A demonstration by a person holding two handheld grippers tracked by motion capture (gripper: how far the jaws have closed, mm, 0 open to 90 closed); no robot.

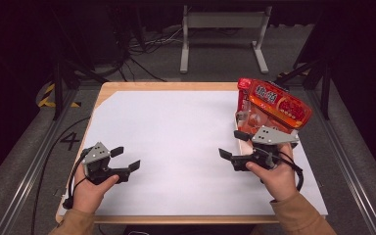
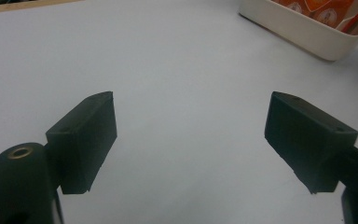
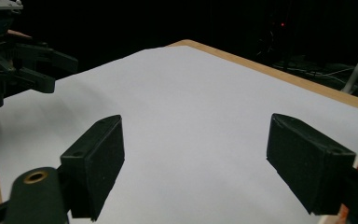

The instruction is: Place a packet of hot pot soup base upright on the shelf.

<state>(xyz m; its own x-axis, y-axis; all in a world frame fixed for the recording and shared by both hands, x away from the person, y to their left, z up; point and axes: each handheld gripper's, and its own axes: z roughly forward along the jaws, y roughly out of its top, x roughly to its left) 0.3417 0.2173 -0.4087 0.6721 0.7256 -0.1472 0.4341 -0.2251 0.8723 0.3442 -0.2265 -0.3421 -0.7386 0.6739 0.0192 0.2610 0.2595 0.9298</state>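
White sheet (image 1: 176,142) covers the wooden counter (image 1: 161,86); red snack bag (image 1: 274,105) stands in a cream bin (image 2: 303,30) at the right edge. Left tool (image 1: 127,159) and right tool (image 1: 232,144) both rest over the sheet, jaws spread wide, holding nothing.

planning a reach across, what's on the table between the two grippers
Nothing: in the high view only bare white table cover lies between the left gripper and the right gripper.

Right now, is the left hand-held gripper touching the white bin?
Apart. High view: left hand-held gripper sits across bare white table cover from the bin.
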